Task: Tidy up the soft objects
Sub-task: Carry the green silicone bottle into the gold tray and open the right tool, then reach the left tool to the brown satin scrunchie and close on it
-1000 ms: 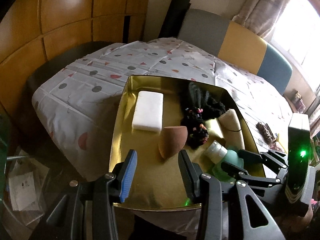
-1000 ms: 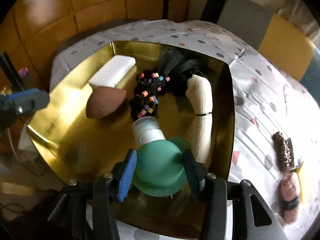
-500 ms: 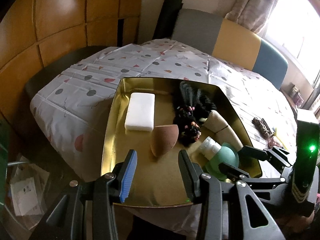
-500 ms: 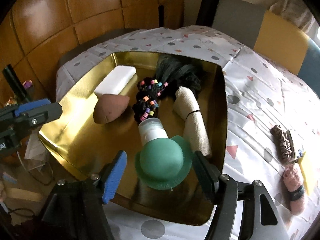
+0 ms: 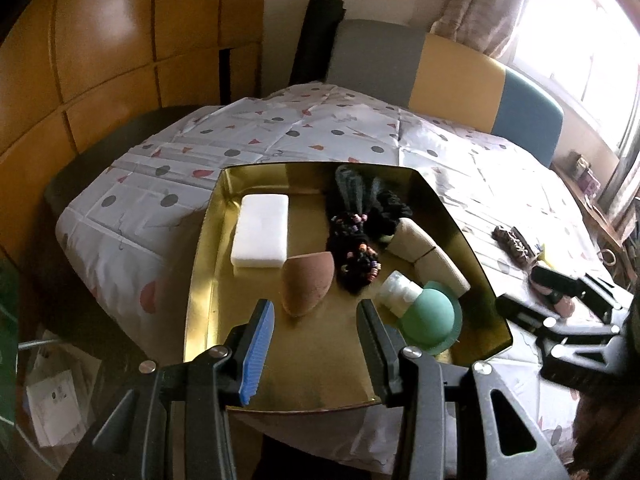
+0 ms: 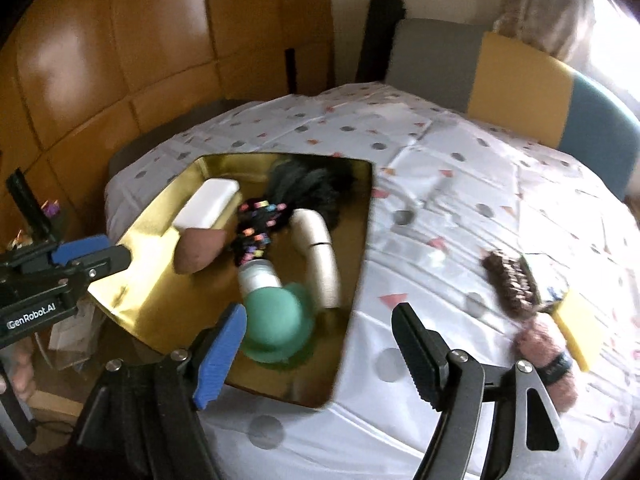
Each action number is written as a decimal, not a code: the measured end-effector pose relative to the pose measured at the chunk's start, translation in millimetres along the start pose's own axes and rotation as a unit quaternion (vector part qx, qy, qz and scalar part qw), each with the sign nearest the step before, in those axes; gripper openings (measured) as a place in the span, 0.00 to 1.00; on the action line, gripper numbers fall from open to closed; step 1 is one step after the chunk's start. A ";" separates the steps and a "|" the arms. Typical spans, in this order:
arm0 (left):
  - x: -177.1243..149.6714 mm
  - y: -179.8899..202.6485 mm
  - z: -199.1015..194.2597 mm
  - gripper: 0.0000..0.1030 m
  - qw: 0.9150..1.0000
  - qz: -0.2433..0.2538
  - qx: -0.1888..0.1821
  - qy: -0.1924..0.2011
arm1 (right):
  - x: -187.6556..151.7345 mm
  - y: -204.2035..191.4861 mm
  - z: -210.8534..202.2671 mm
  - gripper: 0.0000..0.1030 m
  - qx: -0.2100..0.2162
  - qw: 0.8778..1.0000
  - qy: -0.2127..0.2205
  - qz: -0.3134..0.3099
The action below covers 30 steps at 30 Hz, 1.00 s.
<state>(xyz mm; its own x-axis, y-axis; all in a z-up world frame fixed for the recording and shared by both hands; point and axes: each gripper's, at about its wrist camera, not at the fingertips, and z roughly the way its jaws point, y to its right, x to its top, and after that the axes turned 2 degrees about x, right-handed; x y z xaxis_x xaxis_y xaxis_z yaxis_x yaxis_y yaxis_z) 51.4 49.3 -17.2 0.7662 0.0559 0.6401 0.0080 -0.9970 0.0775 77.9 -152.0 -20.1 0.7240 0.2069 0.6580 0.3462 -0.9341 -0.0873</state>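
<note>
A gold tray (image 5: 204, 264) sits on a round table covered with a white cloth printed in dots and triangles (image 5: 132, 208). Going left to right inside the tray: a white rectangular sponge (image 5: 262, 236) lies flat near the far left corner, a brown teardrop makeup sponge (image 5: 306, 282) sits just in front of it, then comes a heap of black hair ties with coloured beads (image 5: 356, 256), with a beige rolled bandage (image 5: 426, 254) to its right. In front of the bandage a green silicone bottle with a pale cap (image 5: 426, 314) lies on its side near the tray's front right corner. The left gripper (image 5: 316, 328) hovers over the tray's near edge with its jaws partly apart and nothing between them. The right gripper (image 6: 320, 344) hangs over the tray's right rim, its jaws opening, clear of the green bottle (image 6: 276, 324). Further right on the cloth lie a brown scrunchie (image 6: 510, 280), a pink fuzzy roll (image 6: 548, 356) and a yellow sponge (image 6: 578, 330).
</note>
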 end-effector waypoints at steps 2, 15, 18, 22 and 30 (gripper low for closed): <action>-0.4 3.9 -0.5 0.42 1.000 0.005 -0.002 0.000 | -1.7 12.4 -5.0 0.74 -0.010 1.000 0.003 0.012; 0.1 38.0 -3.4 0.42 0.999 0.050 -0.015 0.001 | -26.3 123.3 -34.1 0.74 -0.105 0.991 0.003 0.089; 1.7 49.5 -3.8 0.42 0.998 0.064 -0.021 0.001 | -37.2 159.2 -42.0 0.74 -0.138 0.984 0.007 0.115; 4.2 68.5 -5.3 0.42 0.996 0.083 -0.034 0.003 | -60.1 211.7 -52.4 0.74 -0.187 0.965 0.016 0.182; 11.7 112.4 -1.9 0.42 0.990 0.113 -0.078 -0.010 | -95.4 278.3 -71.4 0.74 -0.207 0.914 0.027 0.348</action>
<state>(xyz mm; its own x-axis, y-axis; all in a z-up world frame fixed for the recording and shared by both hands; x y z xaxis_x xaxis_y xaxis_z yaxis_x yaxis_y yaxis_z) 60.1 -62.0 0.5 0.7493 -0.1706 0.6399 -0.2640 -0.9631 0.0524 62.6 -452.4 -53.7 0.6482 -0.4845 0.5874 -0.4507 -0.8659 -0.2168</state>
